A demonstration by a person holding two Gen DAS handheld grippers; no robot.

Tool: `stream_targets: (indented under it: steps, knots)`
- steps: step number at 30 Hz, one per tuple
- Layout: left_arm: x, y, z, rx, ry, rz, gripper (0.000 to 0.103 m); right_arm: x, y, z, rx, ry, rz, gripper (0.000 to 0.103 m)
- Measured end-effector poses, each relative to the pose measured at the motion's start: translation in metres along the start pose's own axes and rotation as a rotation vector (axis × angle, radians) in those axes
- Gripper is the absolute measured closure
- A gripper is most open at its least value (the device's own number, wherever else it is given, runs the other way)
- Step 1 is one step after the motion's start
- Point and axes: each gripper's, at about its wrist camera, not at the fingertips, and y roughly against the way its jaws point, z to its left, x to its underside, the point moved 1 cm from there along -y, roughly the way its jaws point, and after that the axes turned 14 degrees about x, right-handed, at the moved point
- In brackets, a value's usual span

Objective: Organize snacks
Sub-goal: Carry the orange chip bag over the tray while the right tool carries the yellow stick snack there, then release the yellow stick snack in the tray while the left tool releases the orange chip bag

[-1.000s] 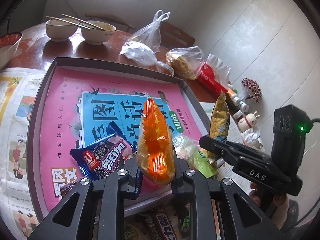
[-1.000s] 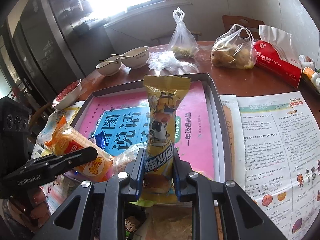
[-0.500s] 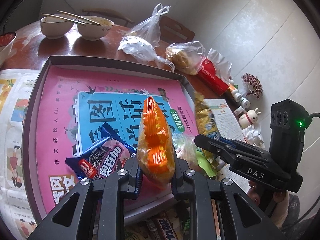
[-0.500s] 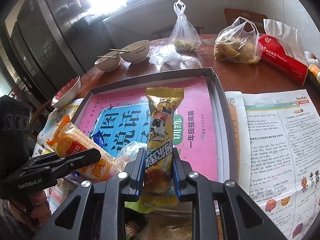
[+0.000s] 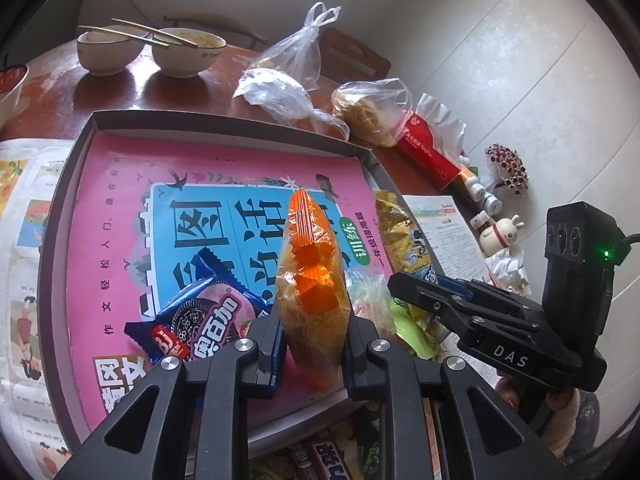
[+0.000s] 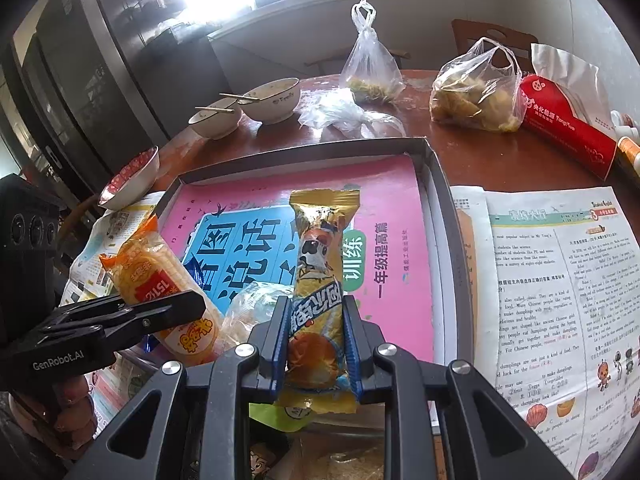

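Mid-carry, looks like: left gripper [image 5: 312, 344] fingers clamped on an orange snack pack [image 5: 310, 280], right gripper [image 6: 314, 344] fingers clamped on a yellow snack bar [image 6: 318, 280], both hanging over the near edge of the shallow box [image 5: 224, 120]. Just past that, a blue cookie pack [image 5: 204, 320] already lying on the pink book inside. Probably next: lower both packs flat beside it, then let go. Farther back, bowls [image 5: 188, 56] on the tabletop [image 5: 52, 88].
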Motion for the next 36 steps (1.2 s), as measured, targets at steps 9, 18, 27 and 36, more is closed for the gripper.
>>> stream_targets:
  steps: [9, 18, 27, 36]
  knots:
    - [0.000, -0.001, -0.001, -0.004, 0.001, 0.004, 0.081, 0.001, 0.003, 0.000, 0.006, 0.001, -0.001, 0.075]
    - [0.001, 0.002, -0.002, -0.008, 0.004, 0.001, 0.080, 0.003, 0.007, -0.003, 0.003, -0.005, -0.011, 0.068]
    - [0.000, 0.009, -0.003, -0.014, 0.005, -0.015, 0.079, 0.005, 0.014, -0.007, 0.002, -0.011, -0.026, 0.063]
    - [-0.001, 0.018, -0.005, -0.021, 0.013, -0.033, 0.070, 0.007, 0.023, -0.007, 0.001, -0.011, -0.047, 0.061]
